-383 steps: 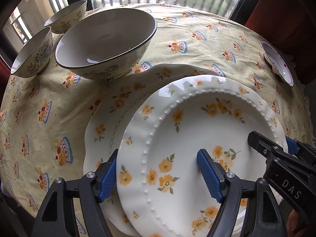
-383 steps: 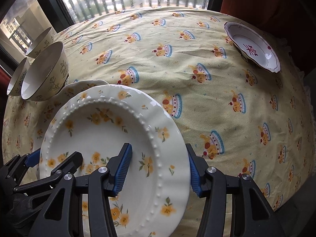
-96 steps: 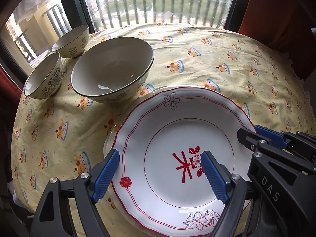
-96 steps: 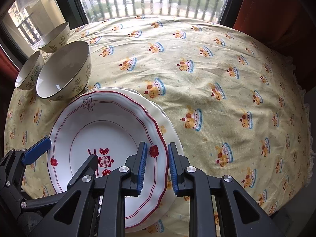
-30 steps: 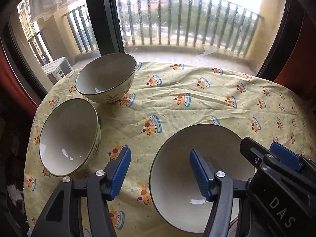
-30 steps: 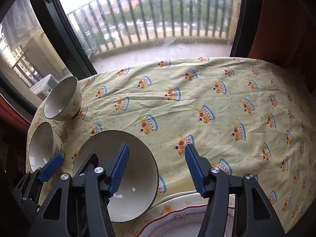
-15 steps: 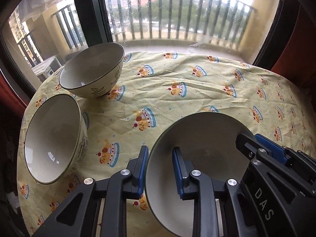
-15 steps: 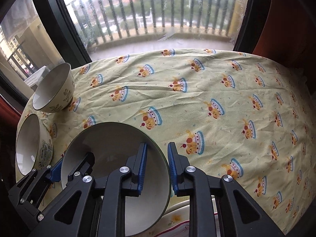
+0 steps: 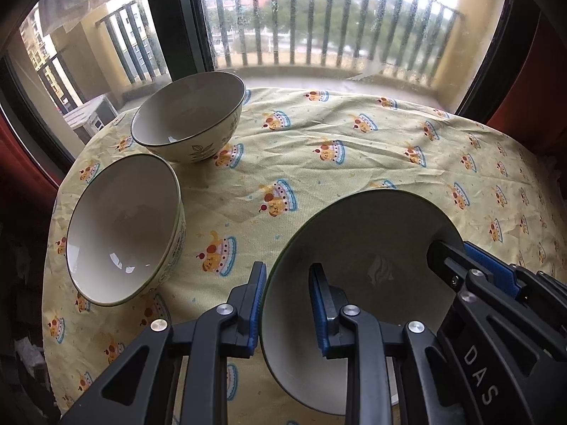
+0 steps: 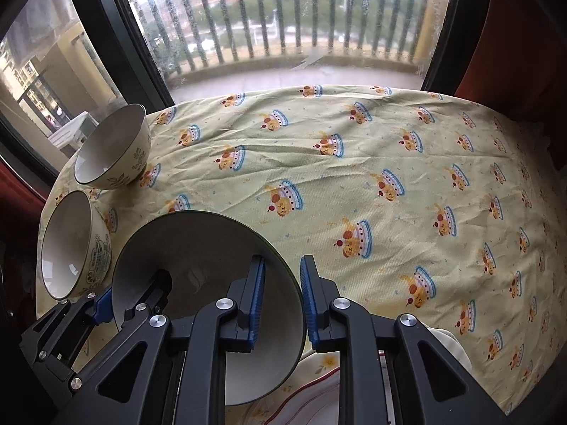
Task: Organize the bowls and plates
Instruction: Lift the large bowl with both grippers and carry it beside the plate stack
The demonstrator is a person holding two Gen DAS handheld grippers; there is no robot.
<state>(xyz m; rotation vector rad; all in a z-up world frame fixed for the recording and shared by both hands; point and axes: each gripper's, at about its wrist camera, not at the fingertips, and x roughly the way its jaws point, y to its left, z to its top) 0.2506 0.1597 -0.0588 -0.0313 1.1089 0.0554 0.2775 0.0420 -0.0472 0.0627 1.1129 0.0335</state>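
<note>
Blue-padded left gripper [image 9: 287,304] pinches the big bowl's [image 9: 368,248] left rim; right gripper [image 10: 281,301] pinches the opposite rim, each with one pad inside, one outside, both just clamped.

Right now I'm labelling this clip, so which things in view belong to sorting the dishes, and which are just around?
Part of the job:
- large bowl, its rim clamped by the left gripper and the right gripper
- two small bowls
- plate stack

Just around:
- tablecloth
- balcony railing
</note>
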